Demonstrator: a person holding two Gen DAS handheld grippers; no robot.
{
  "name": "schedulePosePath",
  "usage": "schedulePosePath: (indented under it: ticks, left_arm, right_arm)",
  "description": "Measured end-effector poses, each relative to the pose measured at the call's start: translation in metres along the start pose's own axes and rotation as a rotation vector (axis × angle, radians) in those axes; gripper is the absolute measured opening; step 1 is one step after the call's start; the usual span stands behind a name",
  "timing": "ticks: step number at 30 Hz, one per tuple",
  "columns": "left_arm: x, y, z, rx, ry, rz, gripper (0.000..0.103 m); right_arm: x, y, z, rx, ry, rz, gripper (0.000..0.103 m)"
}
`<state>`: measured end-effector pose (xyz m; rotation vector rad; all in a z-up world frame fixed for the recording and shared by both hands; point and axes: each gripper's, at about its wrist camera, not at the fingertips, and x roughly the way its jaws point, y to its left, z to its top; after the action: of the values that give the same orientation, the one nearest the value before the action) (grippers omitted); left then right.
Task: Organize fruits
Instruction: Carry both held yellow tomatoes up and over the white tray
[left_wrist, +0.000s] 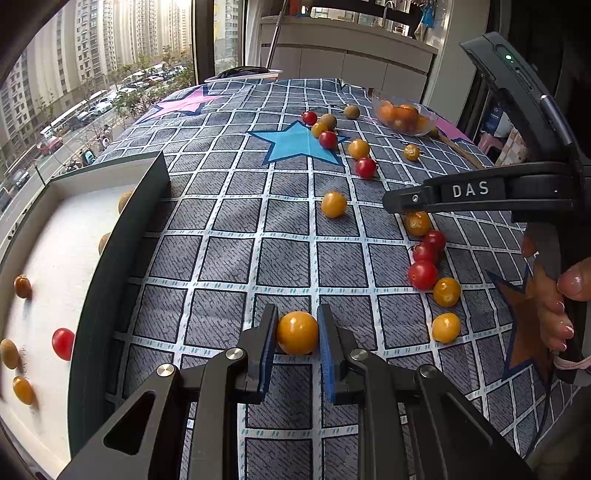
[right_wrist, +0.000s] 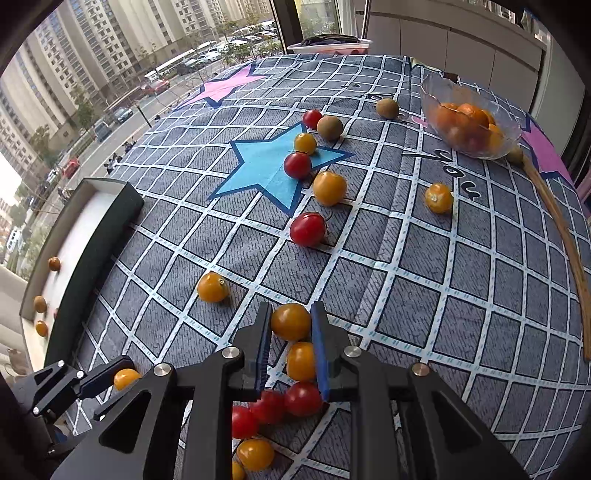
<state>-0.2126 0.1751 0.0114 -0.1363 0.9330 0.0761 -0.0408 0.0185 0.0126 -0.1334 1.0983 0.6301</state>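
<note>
Red and yellow cherry tomatoes and small brown-green fruits lie scattered on the checked cloth (left_wrist: 229, 236). My left gripper (left_wrist: 297, 332) is shut on a yellow tomato (left_wrist: 297, 333), low over the cloth; it also shows in the right wrist view (right_wrist: 125, 378). My right gripper (right_wrist: 290, 321) is shut on a darker yellow tomato (right_wrist: 290, 321), held above a cluster of red tomatoes (right_wrist: 303, 398) and a yellow one (right_wrist: 301, 361). The right gripper shows at the right of the left wrist view (left_wrist: 406, 201). A white tray (left_wrist: 55, 236) at the left holds several fruits.
A glass bowl (right_wrist: 469, 118) of orange fruit stands at the far right of the table. A wooden stick (right_wrist: 569, 243) lies along the right edge. A pink basin (right_wrist: 328, 46) sits at the far end by the window.
</note>
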Motion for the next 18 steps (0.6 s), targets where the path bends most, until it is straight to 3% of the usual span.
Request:
schedulePosePath:
  ticks: [11, 18]
  left_arm:
    - [-0.030, 0.016, -0.001, -0.056, -0.048, -0.026, 0.023]
    - [-0.060, 0.046, -0.003, -0.106, -0.103, 0.016, 0.023]
  right_arm:
    - [-0.033, 0.020, -0.002, -0.007, -0.016, 0.096, 0.023]
    - [-0.037, 0.053, 0.001, -0.055, -0.013, 0.136, 0.023]
